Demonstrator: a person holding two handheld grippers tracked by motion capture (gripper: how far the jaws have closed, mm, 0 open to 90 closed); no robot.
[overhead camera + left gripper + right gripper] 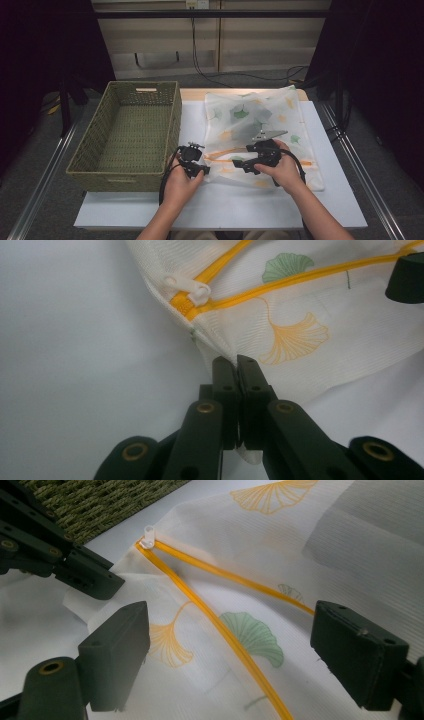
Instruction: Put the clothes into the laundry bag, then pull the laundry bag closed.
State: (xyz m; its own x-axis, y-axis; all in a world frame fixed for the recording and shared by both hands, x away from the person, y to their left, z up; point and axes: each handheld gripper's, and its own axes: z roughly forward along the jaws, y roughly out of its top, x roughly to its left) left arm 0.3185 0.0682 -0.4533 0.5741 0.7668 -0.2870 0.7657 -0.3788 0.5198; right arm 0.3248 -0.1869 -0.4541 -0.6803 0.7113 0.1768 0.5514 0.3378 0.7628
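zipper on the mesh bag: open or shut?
Open: the two orange zipper tracks spread apart from the white slider parked at the mesh bag's corner.

The high view looks forward and down on the white surface (220, 205); both gripper views sit close, sharing the orange-zippered leaf-print mesh bag (300, 305).

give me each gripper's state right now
Left gripper: shut on the corner of the mesh bag, just below the zipper pull.
Right gripper: open, jaws wide apart over the bag's orange zipper, holding nothing.
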